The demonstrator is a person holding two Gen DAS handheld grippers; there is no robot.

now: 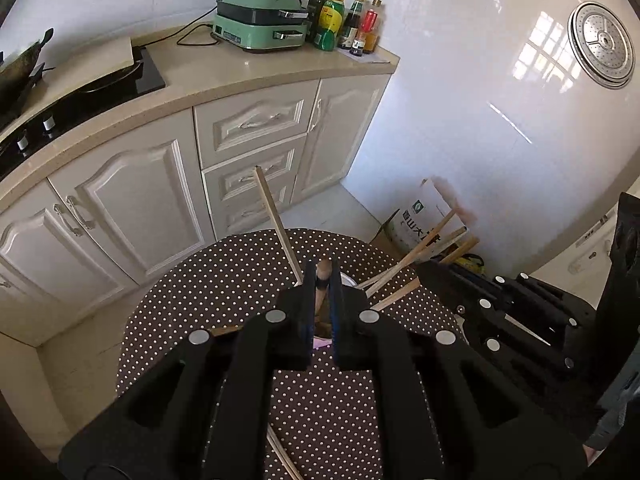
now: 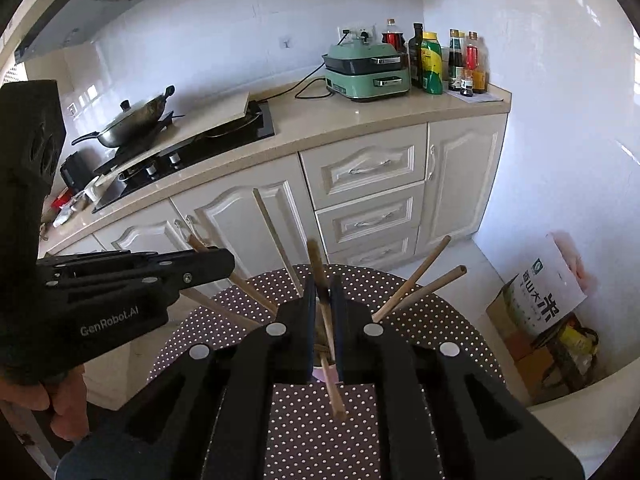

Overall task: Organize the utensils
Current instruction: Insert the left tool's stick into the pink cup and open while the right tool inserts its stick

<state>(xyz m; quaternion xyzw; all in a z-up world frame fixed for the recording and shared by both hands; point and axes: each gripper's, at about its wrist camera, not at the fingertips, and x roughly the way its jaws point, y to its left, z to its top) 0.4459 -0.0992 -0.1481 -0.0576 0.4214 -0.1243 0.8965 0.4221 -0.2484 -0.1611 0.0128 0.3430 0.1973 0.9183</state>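
Your left gripper [image 1: 322,280] and right gripper [image 2: 324,292] each clamp one chopstick [image 2: 326,320] between near-closed jaws — above the dotted tabletop [image 2: 312,432].

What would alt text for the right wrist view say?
A black right gripper shut on a wooden chopstick, above a polka-dot table where more chopsticks fan out. The left gripper enters left; kitchen cabinets behind.
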